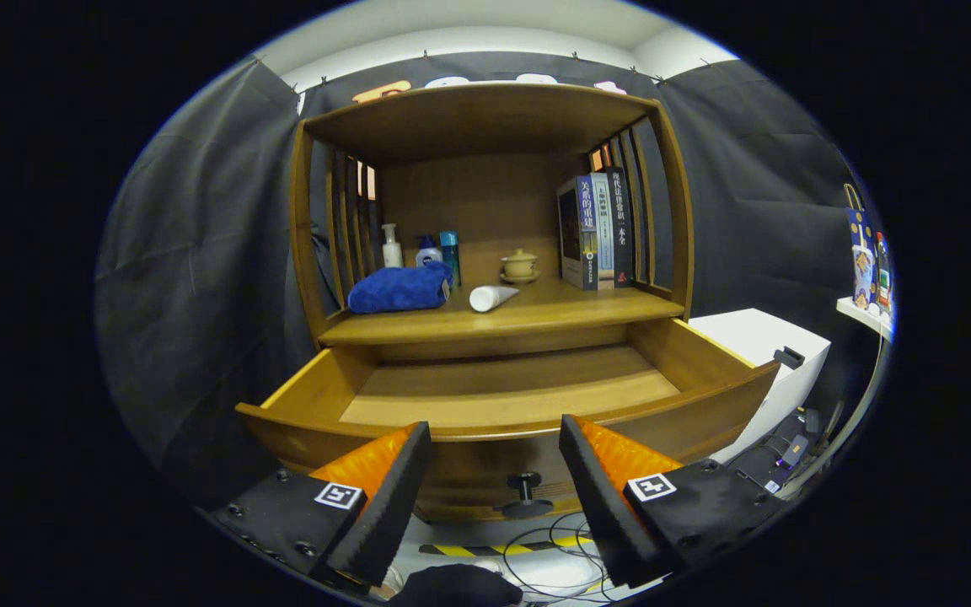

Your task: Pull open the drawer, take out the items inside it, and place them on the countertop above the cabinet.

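Drawer (502, 396) stood pulled fully open beneath the countertop (536, 316), its visible floor bare. Gripper (494, 472) hung spread and empty just before the knob (524, 489), likely because blue towel (399, 288) and white tube (492, 297) already lay above.

- Tall dark books (597, 229) stand upright by the wooden slats.
- A small tan lidded cup (520, 265) sits on a saucer.
- A white box (768, 347) stands beside the cabinet.
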